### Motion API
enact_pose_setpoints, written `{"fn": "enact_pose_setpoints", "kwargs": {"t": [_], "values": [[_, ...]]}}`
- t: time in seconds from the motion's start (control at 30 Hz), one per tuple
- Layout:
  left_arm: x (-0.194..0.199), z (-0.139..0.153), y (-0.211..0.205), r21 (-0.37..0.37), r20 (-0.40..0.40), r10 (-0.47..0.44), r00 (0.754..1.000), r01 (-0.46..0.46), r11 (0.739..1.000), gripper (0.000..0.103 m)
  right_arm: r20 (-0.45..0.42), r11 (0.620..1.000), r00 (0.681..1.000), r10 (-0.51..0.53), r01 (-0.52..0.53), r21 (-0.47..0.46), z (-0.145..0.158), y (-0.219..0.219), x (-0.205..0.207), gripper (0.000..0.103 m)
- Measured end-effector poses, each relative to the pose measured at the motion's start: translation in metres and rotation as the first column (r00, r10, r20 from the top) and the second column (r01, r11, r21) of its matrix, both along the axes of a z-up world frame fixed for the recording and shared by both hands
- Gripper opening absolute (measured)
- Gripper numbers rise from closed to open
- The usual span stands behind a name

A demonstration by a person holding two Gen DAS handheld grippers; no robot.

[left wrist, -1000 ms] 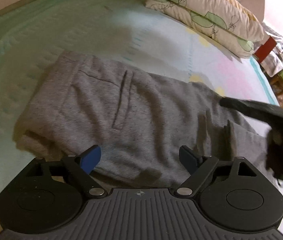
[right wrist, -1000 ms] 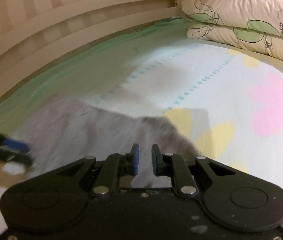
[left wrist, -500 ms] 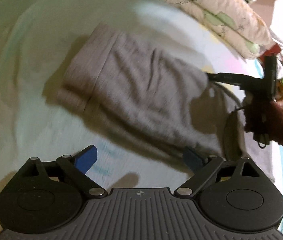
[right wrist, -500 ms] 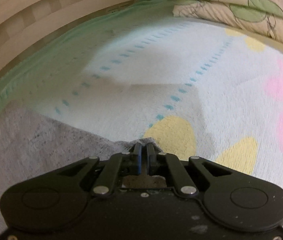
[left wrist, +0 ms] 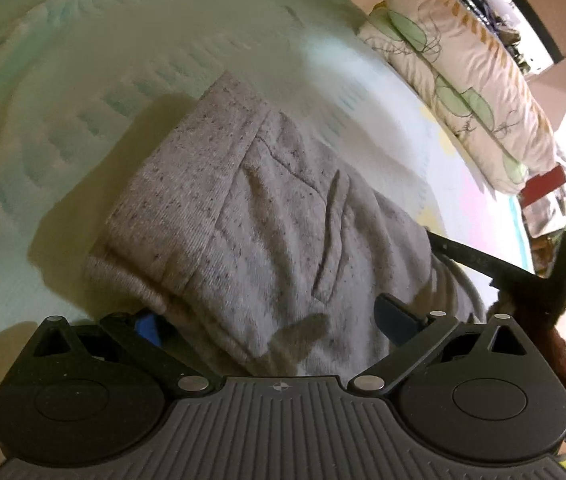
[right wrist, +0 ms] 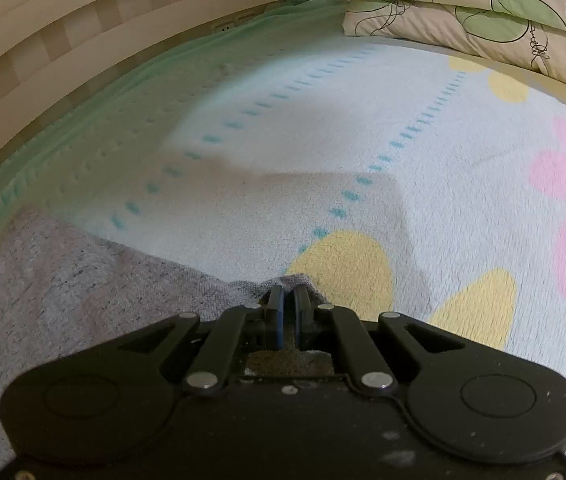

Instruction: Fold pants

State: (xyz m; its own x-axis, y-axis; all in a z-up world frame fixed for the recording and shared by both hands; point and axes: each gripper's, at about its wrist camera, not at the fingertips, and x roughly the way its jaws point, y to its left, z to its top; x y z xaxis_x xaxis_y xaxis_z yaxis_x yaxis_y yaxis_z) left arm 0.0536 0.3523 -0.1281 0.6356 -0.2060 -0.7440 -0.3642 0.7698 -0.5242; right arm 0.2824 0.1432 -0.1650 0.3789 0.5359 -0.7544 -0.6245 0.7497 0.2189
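Observation:
Grey speckled pants (left wrist: 283,232) lie folded on the bed, waistband to the left and a back pocket facing up. My left gripper (left wrist: 271,320) hovers low over their near edge. Its jaws are opening wide, with the thick folded edge lying between the blue pads (left wrist: 393,314); the pads do not press on it. At the far right edge of the pants, my right gripper (left wrist: 437,242) reaches in. In the right wrist view, the right gripper (right wrist: 287,300) is shut on a corner of the pants (right wrist: 83,292), with grey cloth pinched between its pads.
The bed sheet (right wrist: 323,140) is pale with dotted blue lines and yellow and pink flowers. Leaf-print pillows (left wrist: 463,80) (right wrist: 483,8) are stacked at the head. A slatted wooden rail (right wrist: 83,40) runs along the far side. A dark red sleeve (left wrist: 563,364) shows behind the right gripper.
The left gripper has dropped toward the near edge of the pants, rolled, and spread its jaws wider. The right gripper has come down, shut on the corner of the pants, and then held still.

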Motion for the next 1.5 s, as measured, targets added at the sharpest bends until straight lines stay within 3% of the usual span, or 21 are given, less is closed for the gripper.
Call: {"fn": "enact_pose_setpoints", "kwargs": {"t": [0.4, 0.63, 1.17, 1.3, 1.37, 1.4, 1.43, 1.5], "values": [[0.032, 0.004, -0.015, 0.093, -0.15, 0.025, 0.988, -0.011, 0.996, 0.102, 0.031, 1.0, 0.999, 0.007, -0.007, -0.006, -0.001, -0.001, -0.007, 0.006], [0.043, 0.005, -0.025, 0.166, -0.198, 0.022, 0.98, 0.011, 0.986, 0.102, 0.029, 1.0, 1.0, 0.007, -0.007, -0.005, 0.0, -0.001, -0.007, 0.006], [0.05, 0.006, -0.035, 0.23, -0.223, 0.05, 0.974, 0.003, 0.973, 0.101, 0.05, 0.999, 0.999, 0.015, -0.013, -0.031, 0.002, 0.005, -0.009, 0.007], [0.043, 0.009, -0.042, 0.271, -0.205, 0.062, 0.977, -0.004, 0.962, 0.088, 0.042, 1.0, 0.999, 0.015, -0.014, -0.028, 0.004, 0.006, -0.008, 0.008], [0.04, 0.013, -0.044, 0.281, -0.176, 0.062, 0.982, -0.01, 0.96, 0.069, 0.026, 1.0, 1.0, 0.013, -0.013, -0.015, 0.005, 0.004, -0.005, 0.01], [0.038, 0.015, -0.045, 0.283, -0.156, 0.06, 0.986, -0.014, 0.959, 0.052, 0.018, 1.0, 1.0, 0.015, -0.015, -0.01, 0.006, 0.003, -0.004, 0.01], [0.037, 0.017, -0.046, 0.274, -0.139, 0.051, 0.989, -0.011, 0.962, 0.042, 0.01, 1.0, 1.0, 0.017, -0.017, -0.004, 0.008, 0.002, -0.002, 0.012], [0.036, 0.019, -0.048, 0.276, -0.131, 0.045, 0.99, -0.008, 0.961, 0.037, 0.013, 1.0, 1.0, 0.015, -0.016, 0.026, 0.017, -0.004, -0.003, 0.015]]}}
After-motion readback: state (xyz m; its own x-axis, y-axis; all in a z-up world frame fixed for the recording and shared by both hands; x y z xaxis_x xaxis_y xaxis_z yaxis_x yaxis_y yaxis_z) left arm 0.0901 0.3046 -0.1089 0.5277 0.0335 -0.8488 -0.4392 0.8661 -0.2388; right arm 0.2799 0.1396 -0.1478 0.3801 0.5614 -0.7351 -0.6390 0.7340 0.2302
